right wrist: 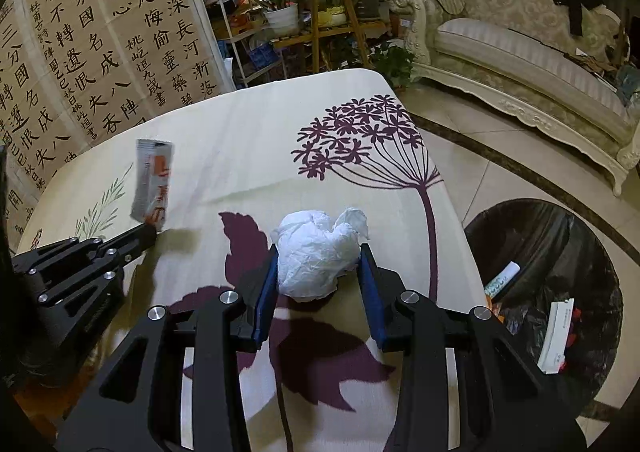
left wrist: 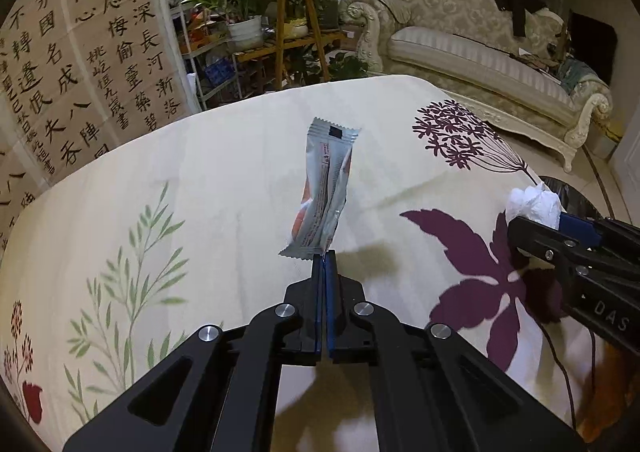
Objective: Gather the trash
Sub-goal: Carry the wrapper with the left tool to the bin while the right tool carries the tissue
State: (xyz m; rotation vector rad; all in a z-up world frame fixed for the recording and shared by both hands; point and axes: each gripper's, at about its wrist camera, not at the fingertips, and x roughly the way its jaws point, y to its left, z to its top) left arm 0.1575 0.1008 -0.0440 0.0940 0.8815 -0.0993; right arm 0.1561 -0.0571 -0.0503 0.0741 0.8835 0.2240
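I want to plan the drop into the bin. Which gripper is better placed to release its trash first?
Right. The right gripper holds the crumpled tissue near the table edge beside the trash bin. The left gripper, pinching the wrapper, sits farther away.

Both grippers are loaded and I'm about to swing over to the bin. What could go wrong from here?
1. The left gripper pinches the wrapper only at its bottom edge, so a quick swing might shake it loose.
2. The tissue wad sits loosely between the right gripper pads and bulges past them, so it may drop early.
3. The bin stands below the table edge; a late release could miss.
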